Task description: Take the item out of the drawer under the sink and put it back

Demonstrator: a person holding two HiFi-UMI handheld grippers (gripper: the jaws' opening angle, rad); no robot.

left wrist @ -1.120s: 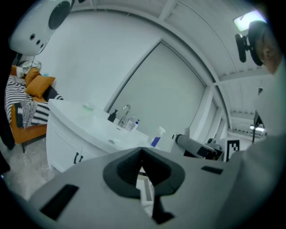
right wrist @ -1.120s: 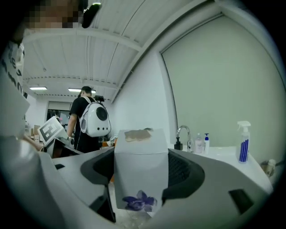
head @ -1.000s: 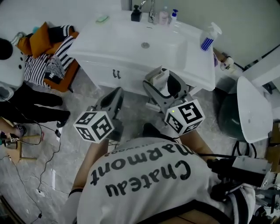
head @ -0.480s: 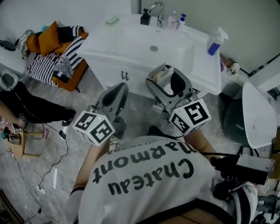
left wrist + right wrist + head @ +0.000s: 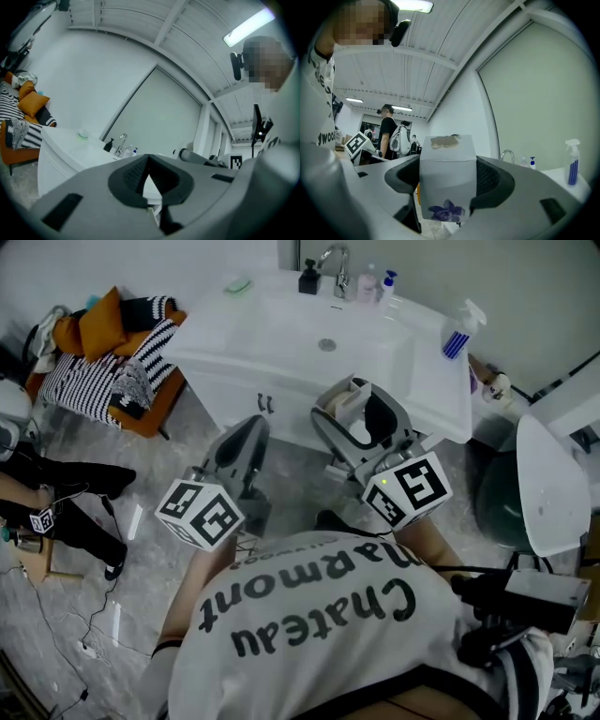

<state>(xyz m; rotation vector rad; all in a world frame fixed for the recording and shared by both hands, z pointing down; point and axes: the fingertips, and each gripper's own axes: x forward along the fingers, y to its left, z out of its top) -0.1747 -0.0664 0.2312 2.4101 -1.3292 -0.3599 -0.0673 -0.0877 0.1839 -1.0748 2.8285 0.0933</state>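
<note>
Item: white carton box [image 5: 448, 176], purple flower print low on its near face, a brownish patch at the top. Location: out of the drawer, held upright in the air in front of the sink cabinet [image 5: 246, 395], above the floor and below the rim of the counter [image 5: 281, 329]. Holder: right tool [image 5: 364, 423], jaws closed onto the two opposite side walls of the box, pads flat against them, a hold that likely keeps the thin carton square and stops it twisting. Second holder: left tool [image 5: 149, 164], jaws drawn together with nothing between them, carried level beside the right one and well apart from the cabinet; probably kept free to work the drawer front. Drawer: the cabinet front shows a pair of dark handles [image 5: 266, 402], but the part behind the right tool is covered, so whether the drawer stands open cannot be told. Also on the counter: faucet [image 5: 336, 261], dark soap dispenser [image 5: 307, 279], blue-striped spray bottle [image 5: 457, 329]. Stage, by judgement: the box is taken out, its return not yet made; the return calls for lowering it level toward the cabinet
</note>
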